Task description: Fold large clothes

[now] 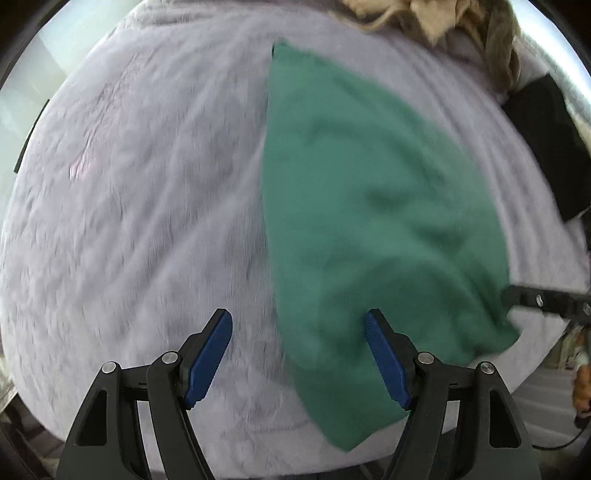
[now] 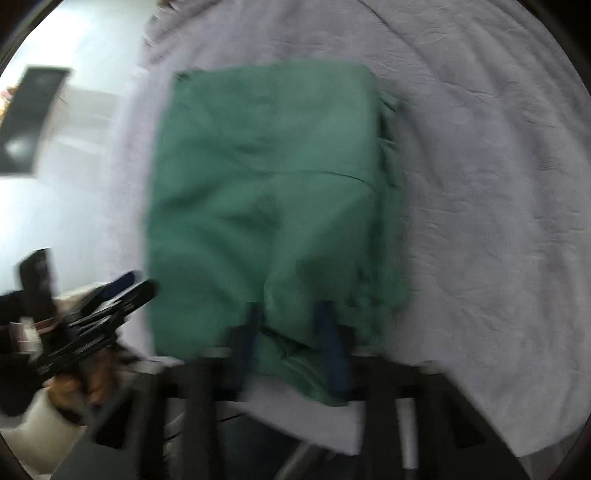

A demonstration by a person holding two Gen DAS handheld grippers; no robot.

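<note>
1. Grey fleece blanket (image 1: pixel 129 203) is covering the surface, wrinkled, filling most of both views.
2. Left gripper (image 1: pixel 299 332) is hovering over the blanket with jaws wide apart and nothing between them; its left blue pad sits over bare blanket, while its right pad is overlapping the near edge of the green garment (image 1: pixel 369 221).
3. Green garment is lying folded on the blanket, right of centre in the left wrist view, a long slab running away from the camera; its near right corner looks lifted and bunched.
4. Right gripper (image 2: pixel 291 332) is gripping the garment's (image 2: pixel 266 184) near edge, with cloth bunching between the blue pads; this view is motion-blurred, so the exact pinch is hard to see.
5. In the right wrist view the garment shows as a rough rectangle, ragged layered edges on its right side.
6. Left gripper (image 2: pixel 122 291) is also showing at the far left of that view, just beside the garment's left edge, held in the person's hand (image 2: pixel 74 387).
7. Beige cloth pile (image 1: pixel 424 14) and black item (image 1: pixel 546 140) are sitting at the blanket's far right edge.
</note>
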